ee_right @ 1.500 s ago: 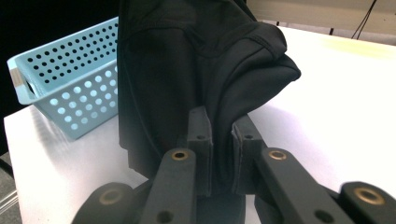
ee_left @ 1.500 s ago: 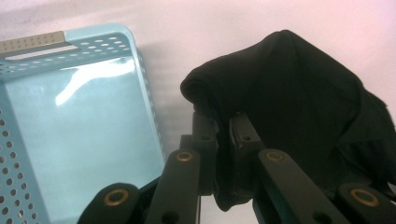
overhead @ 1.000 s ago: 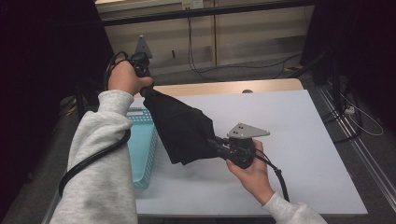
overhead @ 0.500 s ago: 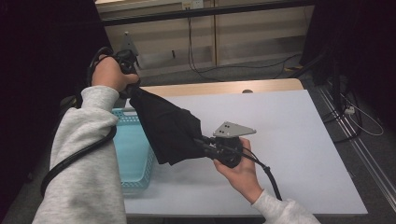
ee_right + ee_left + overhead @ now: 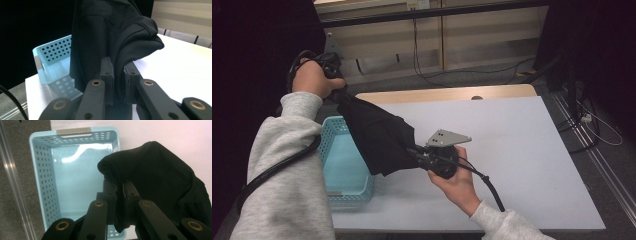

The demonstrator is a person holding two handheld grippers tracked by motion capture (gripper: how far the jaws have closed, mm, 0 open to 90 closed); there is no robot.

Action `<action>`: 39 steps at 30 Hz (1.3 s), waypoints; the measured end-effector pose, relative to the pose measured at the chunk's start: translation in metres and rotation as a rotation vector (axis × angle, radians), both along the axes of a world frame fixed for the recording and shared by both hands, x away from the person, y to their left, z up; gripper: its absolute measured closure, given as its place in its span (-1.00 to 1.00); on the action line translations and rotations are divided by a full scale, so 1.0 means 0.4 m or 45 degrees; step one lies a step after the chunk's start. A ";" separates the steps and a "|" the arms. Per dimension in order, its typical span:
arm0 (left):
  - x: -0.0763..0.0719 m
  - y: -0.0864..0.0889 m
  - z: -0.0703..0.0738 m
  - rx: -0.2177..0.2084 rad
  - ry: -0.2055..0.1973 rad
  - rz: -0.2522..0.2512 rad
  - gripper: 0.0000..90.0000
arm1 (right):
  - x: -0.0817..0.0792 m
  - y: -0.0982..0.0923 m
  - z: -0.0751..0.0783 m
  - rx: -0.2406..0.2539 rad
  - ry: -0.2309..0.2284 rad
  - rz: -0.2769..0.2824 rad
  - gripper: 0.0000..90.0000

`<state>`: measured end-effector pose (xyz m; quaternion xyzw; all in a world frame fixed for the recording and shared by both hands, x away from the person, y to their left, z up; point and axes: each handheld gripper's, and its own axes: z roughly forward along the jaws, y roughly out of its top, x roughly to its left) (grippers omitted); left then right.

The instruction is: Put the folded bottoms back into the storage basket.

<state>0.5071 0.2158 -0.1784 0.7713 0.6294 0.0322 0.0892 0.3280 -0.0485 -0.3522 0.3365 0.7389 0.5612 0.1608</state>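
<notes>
Above the left side of the white worktop, a black cloth hangs stretched between the two tools, clear of the surface. At its upper end the left tool is held high near the worktop's far left corner, and its own view shows the jaws clamped tight on a folded edge of the cloth, with the fabric bulging out past them to the right. At the lower end the right tool is held low over the worktop, with its grey three-cornered plate on top and its cable trailing back along the person's forearm; its own view shows the jaws pinched on a bunched fold of the cloth, which rises up and away from them. Under the cloth's left part stands a light blue basket with perforated walls, at the worktop's left edge; the left tool's view looks straight down into the basket, and its visible bottom is bare. The cloth slopes from the raised left hand down to the right hand, partly over the basket's right wall, and from the high view I cannot tell whether it touches that wall.
</notes>
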 end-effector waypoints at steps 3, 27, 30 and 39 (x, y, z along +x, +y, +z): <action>-0.005 0.016 0.007 0.003 -0.007 0.011 0.86 | 0.001 0.016 0.001 0.001 -0.002 0.011 0.80; -0.014 0.148 0.009 -0.003 0.008 0.086 0.86 | -0.001 0.130 0.005 0.007 -0.033 0.093 0.80; -0.016 0.160 0.011 -0.004 0.009 0.093 0.86 | -0.001 0.142 0.005 0.006 -0.040 0.102 0.80; -0.020 0.193 0.003 0.007 -0.001 0.116 0.86 | -0.003 0.178 0.006 0.022 -0.024 0.132 0.80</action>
